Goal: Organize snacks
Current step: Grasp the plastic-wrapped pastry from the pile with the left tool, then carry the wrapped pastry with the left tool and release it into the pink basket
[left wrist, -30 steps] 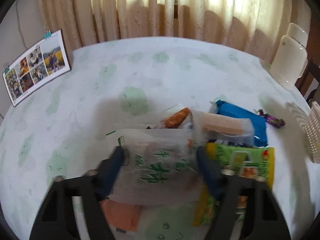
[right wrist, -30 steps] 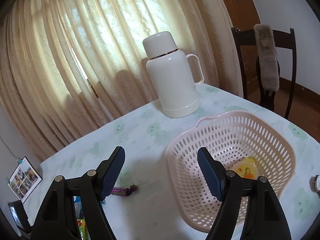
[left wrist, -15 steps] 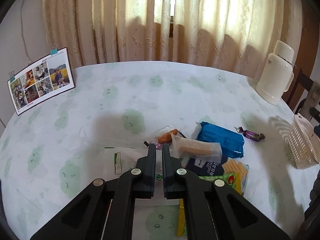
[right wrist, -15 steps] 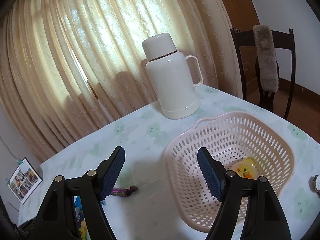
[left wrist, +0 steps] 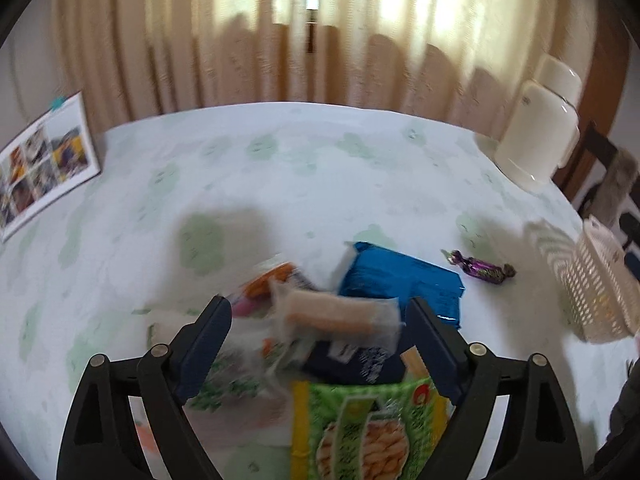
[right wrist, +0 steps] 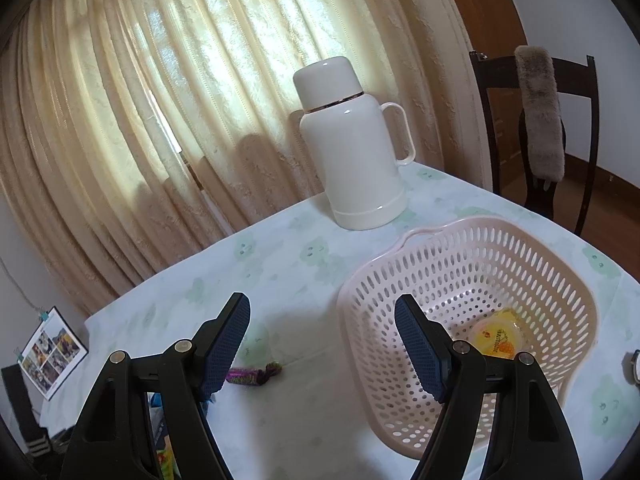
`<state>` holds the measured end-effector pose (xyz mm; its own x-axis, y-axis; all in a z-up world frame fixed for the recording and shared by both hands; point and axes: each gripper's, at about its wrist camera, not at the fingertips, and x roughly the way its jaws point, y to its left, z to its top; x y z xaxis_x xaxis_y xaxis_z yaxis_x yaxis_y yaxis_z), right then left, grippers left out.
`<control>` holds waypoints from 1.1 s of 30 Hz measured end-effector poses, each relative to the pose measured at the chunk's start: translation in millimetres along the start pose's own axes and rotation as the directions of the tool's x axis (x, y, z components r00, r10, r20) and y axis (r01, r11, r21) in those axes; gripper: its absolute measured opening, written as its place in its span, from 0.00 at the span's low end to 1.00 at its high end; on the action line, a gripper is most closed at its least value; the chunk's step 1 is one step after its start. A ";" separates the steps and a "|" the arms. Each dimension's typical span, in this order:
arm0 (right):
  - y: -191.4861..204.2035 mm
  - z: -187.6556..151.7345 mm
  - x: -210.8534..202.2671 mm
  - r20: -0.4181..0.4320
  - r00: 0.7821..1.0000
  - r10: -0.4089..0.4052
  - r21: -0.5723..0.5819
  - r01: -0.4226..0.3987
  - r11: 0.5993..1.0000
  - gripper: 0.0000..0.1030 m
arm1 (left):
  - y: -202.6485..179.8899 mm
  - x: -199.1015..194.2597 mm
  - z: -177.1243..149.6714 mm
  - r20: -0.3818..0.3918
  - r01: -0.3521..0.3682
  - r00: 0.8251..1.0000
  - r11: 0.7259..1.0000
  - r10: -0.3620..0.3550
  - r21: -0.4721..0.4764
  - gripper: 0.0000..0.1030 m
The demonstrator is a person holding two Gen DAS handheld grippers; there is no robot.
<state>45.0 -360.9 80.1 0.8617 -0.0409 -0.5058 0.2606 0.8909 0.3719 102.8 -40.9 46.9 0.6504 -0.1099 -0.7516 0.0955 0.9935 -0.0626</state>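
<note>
A: That basket (right wrist: 472,264) looks like matt perforated plastic, the flask (right wrist: 352,152) smooth and glossy.

B: Yep, and the blue packet (left wrist: 404,280) at 1 o'clock is shiny foil; curtains (right wrist: 160,100) are textured cloth.

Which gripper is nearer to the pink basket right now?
Right. The right gripper hovers open at the pink basket, one finger over its rim. The left gripper, jaws opening, is over the snack pile, with the basket off at the table's edge.
</note>
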 end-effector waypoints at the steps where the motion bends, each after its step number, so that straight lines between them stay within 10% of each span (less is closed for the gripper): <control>1: 0.4 -0.2 -0.2 -0.001 1.000 0.001 -0.002 -0.001 1.000 0.73 | -3.4 2.9 0.5 -0.004 0.003 1.000 1.000 -0.003 0.018 0.84; 7: 0.1 0.5 0.4 -0.005 1.000 0.006 0.001 -0.006 1.000 0.73 | -20.2 26.9 -2.6 -0.036 -0.060 0.997 0.988 0.065 0.143 0.82; 19: -6.8 6.1 -9.6 0.027 1.000 0.015 0.025 -0.016 1.000 0.73 | -18.5 1.9 6.8 0.018 -0.058 0.998 0.993 0.057 0.099 0.69; 33: -91.9 37.8 -47.2 0.190 0.957 -0.218 0.238 0.171 0.956 0.73 | -131.0 -49.3 35.9 0.099 0.133 0.982 0.964 -0.159 0.232 0.70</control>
<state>-3.1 -457.9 99.2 0.8507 -0.3197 -0.4173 0.5000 0.7371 0.4546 85.3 -166.7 115.8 0.6983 -0.2694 -0.6632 0.3530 0.9356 -0.0083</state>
